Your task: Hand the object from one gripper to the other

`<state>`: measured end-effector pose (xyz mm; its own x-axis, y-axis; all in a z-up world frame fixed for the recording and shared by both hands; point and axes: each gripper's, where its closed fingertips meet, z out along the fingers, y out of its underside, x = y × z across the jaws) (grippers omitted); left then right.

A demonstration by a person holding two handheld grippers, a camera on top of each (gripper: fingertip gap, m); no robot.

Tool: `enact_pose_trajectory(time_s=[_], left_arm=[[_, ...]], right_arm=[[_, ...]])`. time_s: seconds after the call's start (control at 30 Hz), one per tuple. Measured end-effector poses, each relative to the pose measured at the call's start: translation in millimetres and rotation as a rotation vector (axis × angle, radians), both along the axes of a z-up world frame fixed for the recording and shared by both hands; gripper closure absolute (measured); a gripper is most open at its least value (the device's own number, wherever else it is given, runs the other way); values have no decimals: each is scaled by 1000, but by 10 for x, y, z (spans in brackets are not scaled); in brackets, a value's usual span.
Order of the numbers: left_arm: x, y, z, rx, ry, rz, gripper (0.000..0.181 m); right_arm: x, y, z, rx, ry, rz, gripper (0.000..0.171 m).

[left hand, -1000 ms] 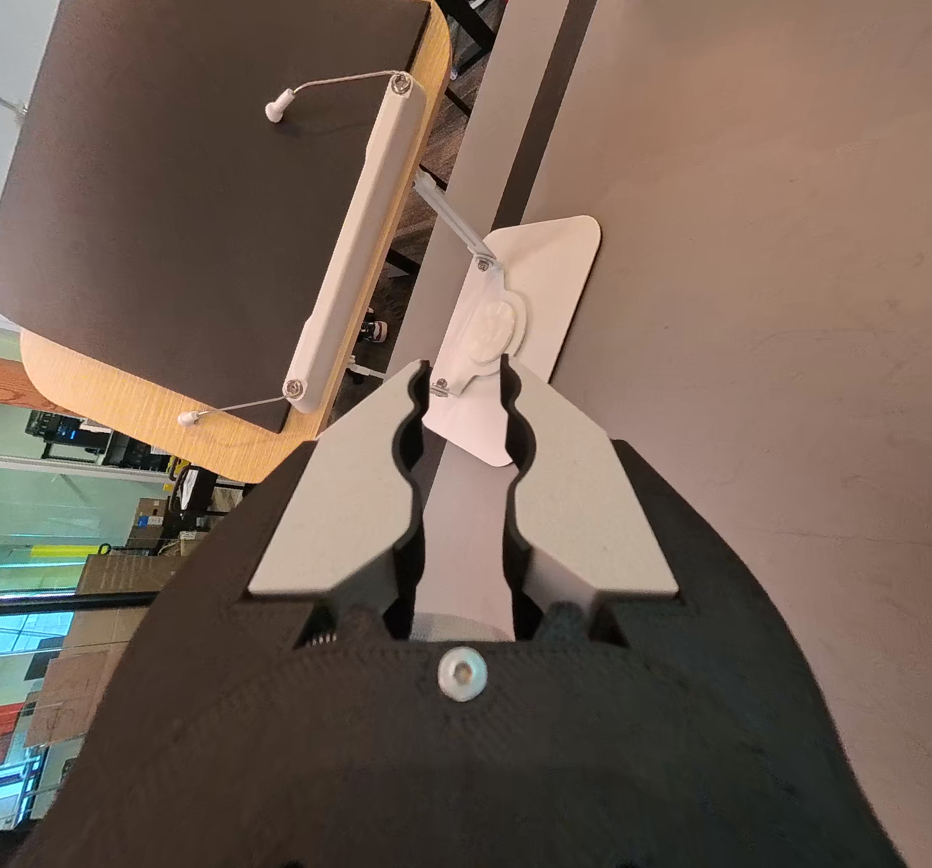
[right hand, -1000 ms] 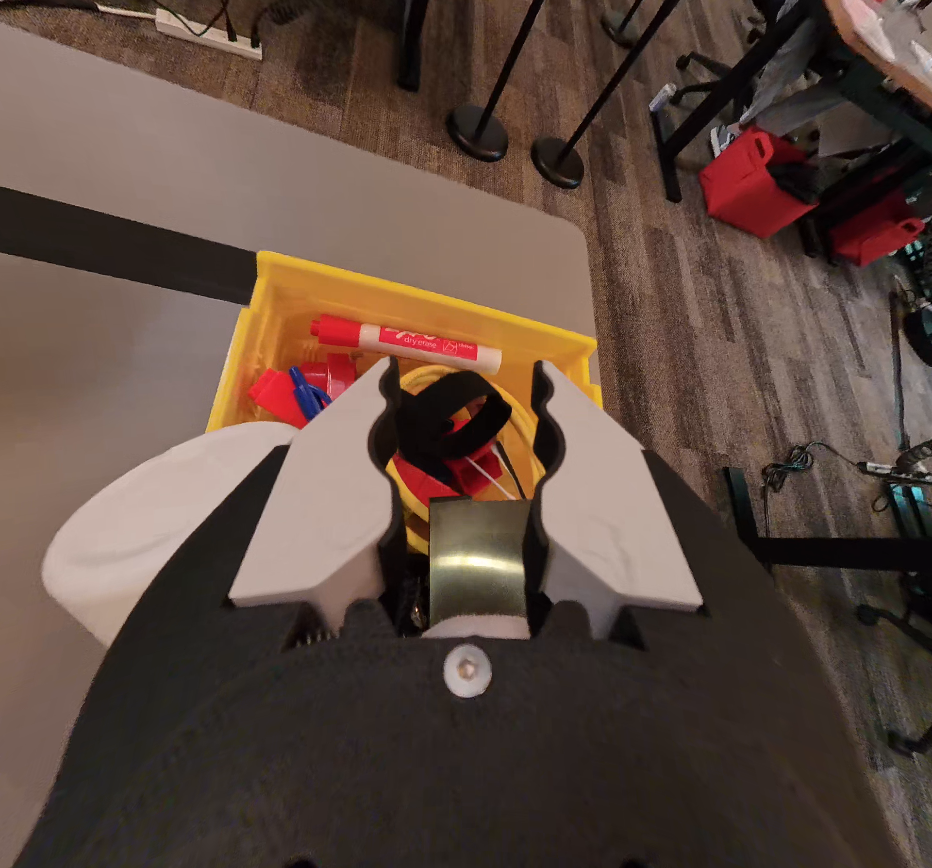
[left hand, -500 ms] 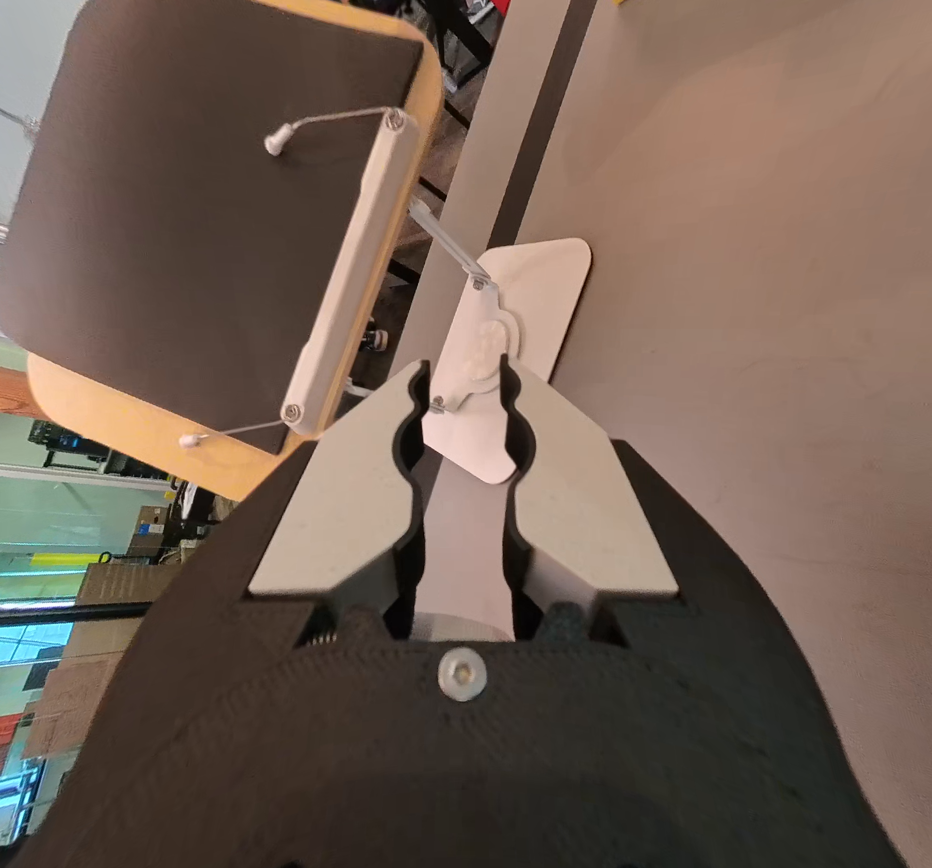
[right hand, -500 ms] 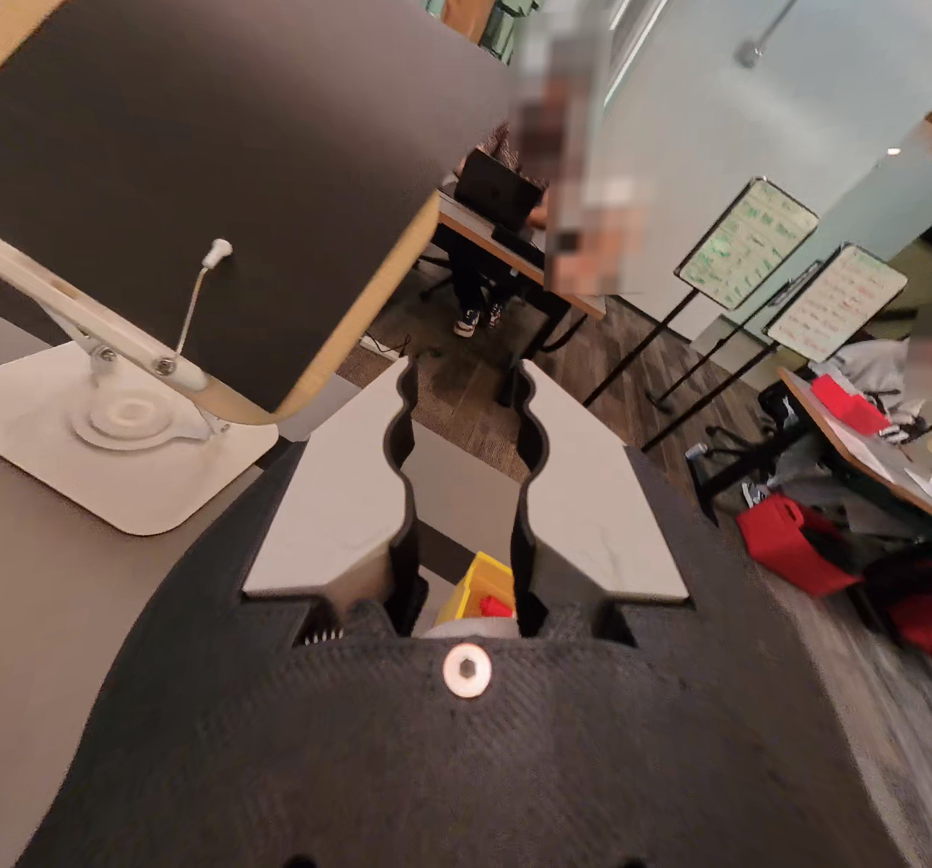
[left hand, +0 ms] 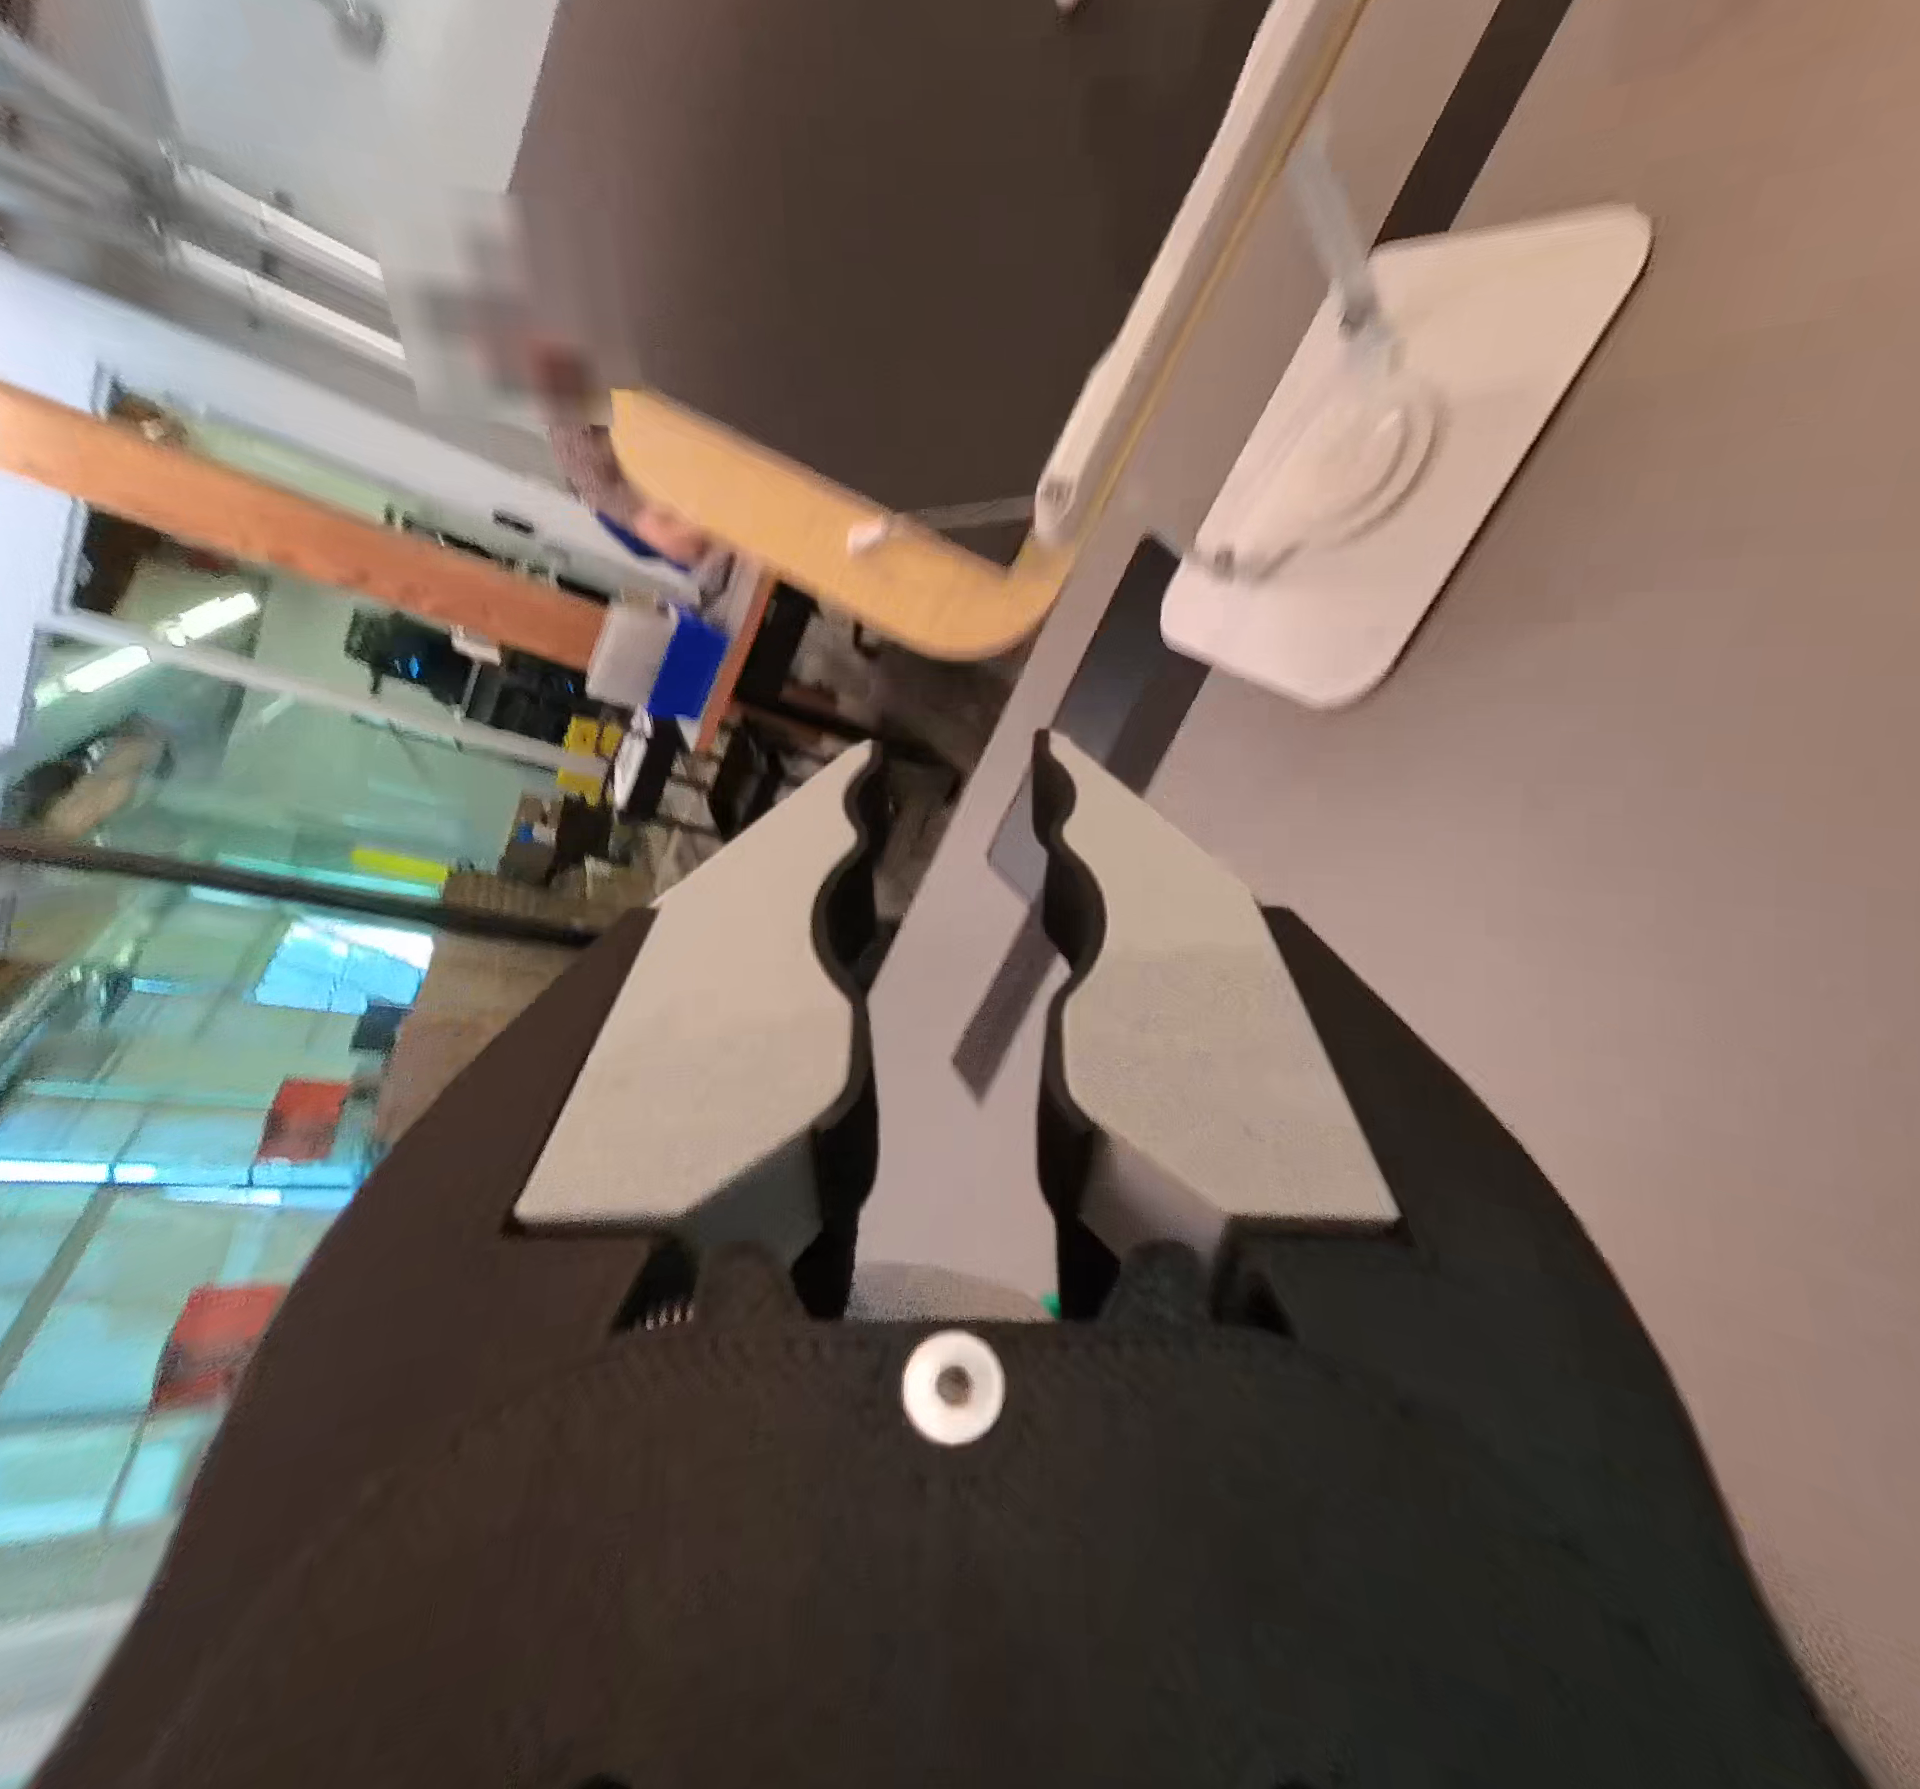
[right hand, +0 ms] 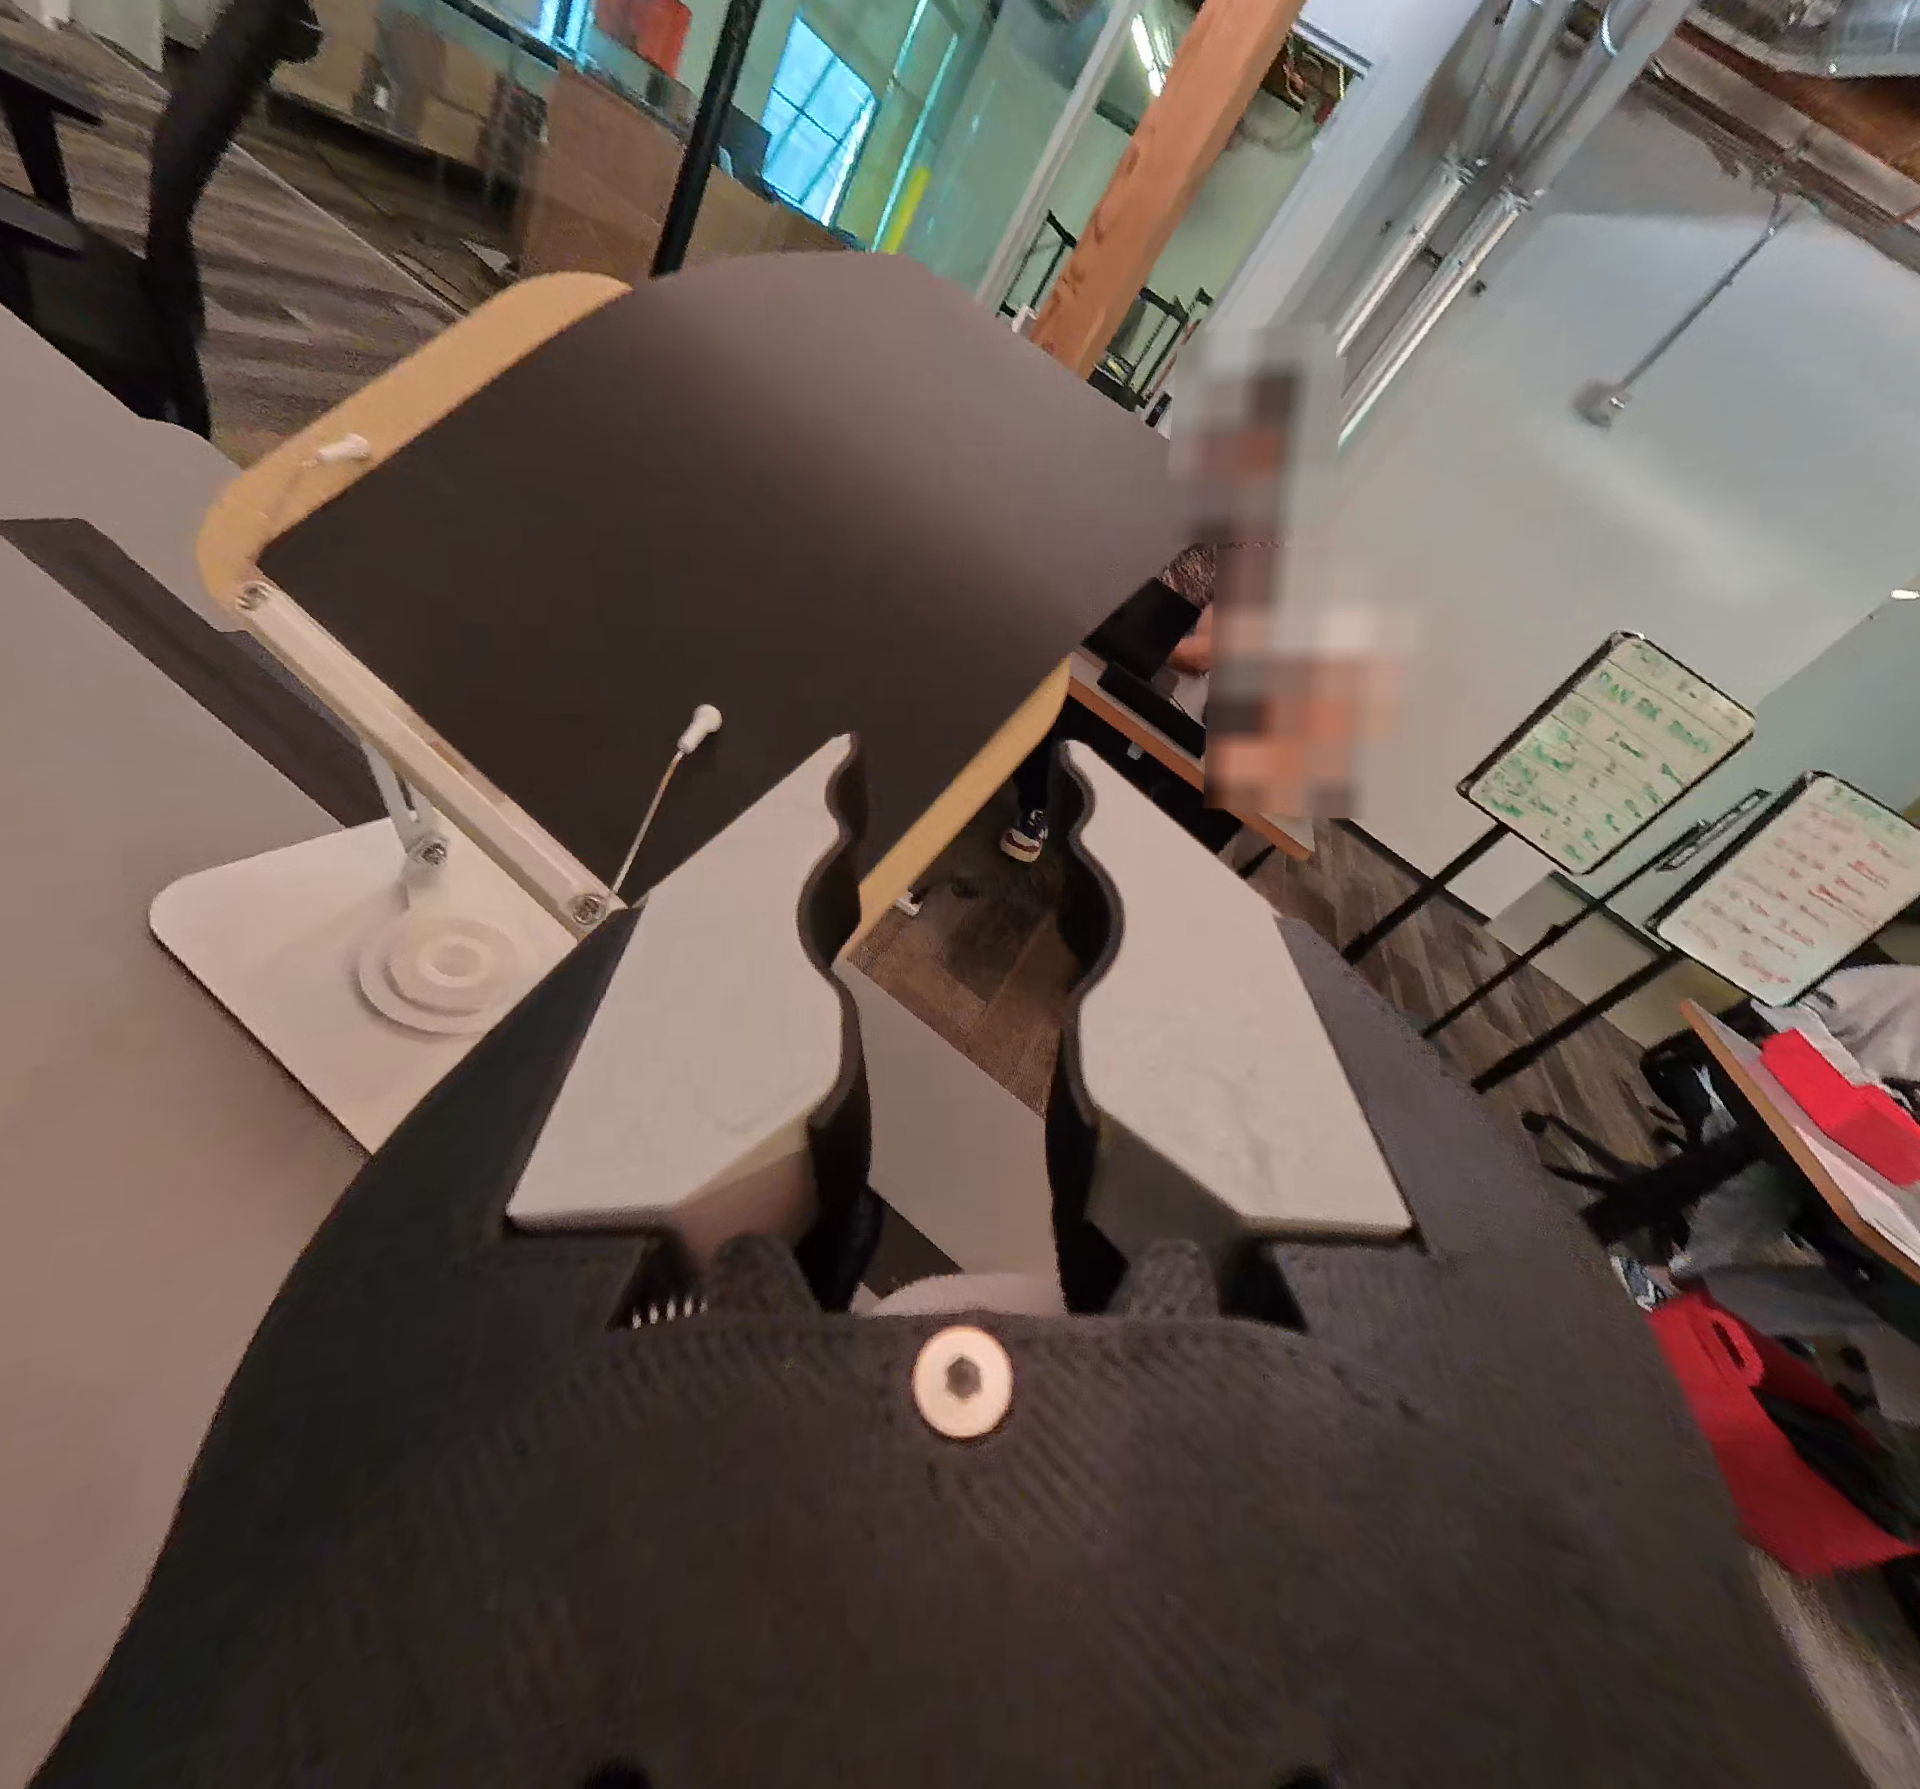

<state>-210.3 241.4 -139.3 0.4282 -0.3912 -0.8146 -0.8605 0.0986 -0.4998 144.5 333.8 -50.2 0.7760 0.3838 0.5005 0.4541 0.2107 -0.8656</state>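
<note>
No object to hand over shows in either view. My left gripper (left hand: 956, 763) is open and empty, its jaws a finger's width apart, held above the grey table (left hand: 1662, 1012) and pointing past its far edge. My right gripper (right hand: 961, 763) is also open and empty, pointing across the table toward the room. Neither gripper shows in the other's view. The left wrist view is motion-blurred.
A dark board with a wooden rim (right hand: 675, 513) leans on a white stand with a flat base (right hand: 291, 918) on the table; both also show in the left wrist view, board (left hand: 831, 181) and base (left hand: 1455, 451). Two whiteboards (right hand: 1600, 752) and a cluttered desk (right hand: 1818, 1116) stand beyond at right.
My right gripper has swung up from over a yellow bin of small items to face the board and the room. My left gripper has turned left, so the stand now sits at upper right.
</note>
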Motion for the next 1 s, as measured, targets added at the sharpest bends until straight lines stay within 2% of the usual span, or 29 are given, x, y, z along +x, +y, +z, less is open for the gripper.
enact_pose_trajectory(time_s=[0.2, 0.37, 0.47, 0.67, 0.8, 1.0], left_arm=[[-1363, -301, -419, -174, 77, 272, 153], [-2062, -599, -804, -277, 42, 416, 151], [-2244, -778, -1018, -328, 14, 427, 156], [-2514, -1062, -1401, -420, 25, 415, 154], [-2718, -1151, -1547, -425, -2, 452, 154], [-2689, -1202, -1684, -432, -104, 378, 155]], right_arm=[[-331, -55, -24, 12, -35, 75, 140], [-716, -90, -114, 20, -92, 140, 140], [-1052, -199, -150, 22, -84, 238, 141], [-1634, -425, -263, 14, -83, 406, 143], [-1942, -593, -303, -15, -52, 515, 143], [-2331, -780, -166, -38, 62, 644, 144]])
